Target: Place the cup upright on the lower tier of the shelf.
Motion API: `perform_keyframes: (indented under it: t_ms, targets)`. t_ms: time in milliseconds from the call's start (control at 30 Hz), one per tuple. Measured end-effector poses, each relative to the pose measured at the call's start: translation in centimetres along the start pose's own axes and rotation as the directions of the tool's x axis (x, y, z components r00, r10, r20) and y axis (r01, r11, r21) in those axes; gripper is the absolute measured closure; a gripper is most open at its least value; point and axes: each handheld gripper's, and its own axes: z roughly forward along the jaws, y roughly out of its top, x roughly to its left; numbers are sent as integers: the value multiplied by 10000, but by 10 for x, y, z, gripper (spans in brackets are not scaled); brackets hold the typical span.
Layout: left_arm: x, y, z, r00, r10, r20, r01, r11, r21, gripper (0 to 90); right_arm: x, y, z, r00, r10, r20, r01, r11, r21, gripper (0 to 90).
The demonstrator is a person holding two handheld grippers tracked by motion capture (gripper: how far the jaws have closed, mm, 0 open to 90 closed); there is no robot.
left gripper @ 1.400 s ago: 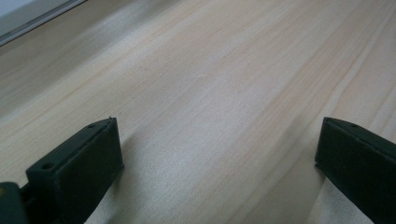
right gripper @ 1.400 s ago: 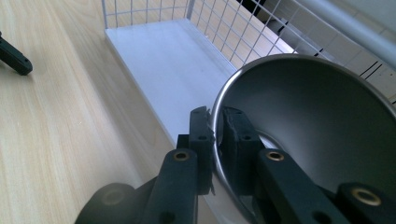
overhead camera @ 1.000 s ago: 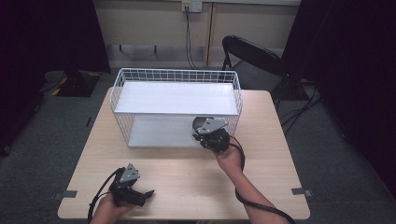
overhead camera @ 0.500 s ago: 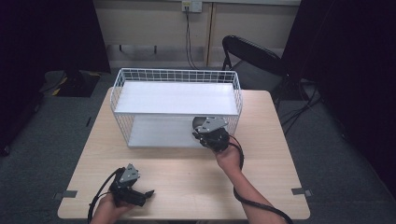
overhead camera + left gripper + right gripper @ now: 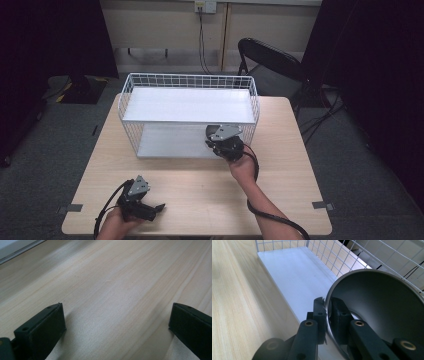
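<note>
clamped on the rim of a grey metal bowl [image 5: 382, 315], the right gripper [image 5: 327, 315] has one jaw outside the bowl's wall and the other inside it, pads pressed to the thin edge. the bowl is tipped so its open mouth faces the camera in the right gripper view, and it hangs at the front right of the white wire rack [image 5: 190, 82], just over the rack's lower shelf [image 5: 297, 277]. in the high view the right gripper [image 5: 225, 142] sits at the rack's open front side, close to its right-hand wire wall. the lower shelf is bare white board with free room running away to the left of the bowl, and the upper shelf [image 5: 187, 105] is bare too. wire mesh closes the rack's back and ends. the wooden table [image 5: 295, 165] has open surface in front of the rack and to both sides. the left gripper [image 5: 145, 207] rests near the table's front left edge, well apart from the rack, its jaws spread wide over bare wood with nothing between them.
</note>
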Motion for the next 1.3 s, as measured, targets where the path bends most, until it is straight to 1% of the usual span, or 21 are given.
perform_keyframes:
  t_ms: [167, 267, 567, 633, 833, 1000, 1067, 1167, 1300]
  targets:
    - [0, 0, 0, 10000, -2, 1, 2, 10000, -3, 0, 0, 1, 1, 9999, -115, 11, 115, 9999, 7, 823]
    - [0, 0, 0, 10000, -1, 1, 1, 10000, -3, 0, 0, 0, 2, 10000, -73, 44, 73, 10000, 27, 823]
    - [0, 0, 0, 10000, -2, 0, 2, 10000, -2, 0, 0, -4, 3, 9997, -182, 138, 181, 9998, 85, 822]
    - [0, 0, 0, 10000, 3, 2, -3, 10000, 0, 0, 0, -5, 4, 9999, -111, 122, 110, 9999, 121, 822]
    - [0, 0, 0, 10000, 1, 2, -1, 10000, -1, 0, 1, -9, 6, 9998, -172, 136, 170, 9997, 192, 820]
    - [0, 0, 0, 10000, 4, 2, -4, 10000, 1, 0, 0, -11, 6, 9998, -13, 183, 10, 9999, 172, 819]
    - [0, 0, 0, 10000, -5, 3, 5, 10000, -3, 0, 0, -11, 6, 9998, -83, 193, 79, 9998, 161, 819]
    - [0, 0, 0, 10000, 0, 2, 0, 10000, 0, 0, 1, -11, 7, 9996, -116, 258, 112, 9998, 132, 814]
    - [0, 0, 0, 10000, 1, 5, -1, 10000, 1, 0, 1, -10, 6, 9986, -183, 488, 183, 9998, 6, 795]
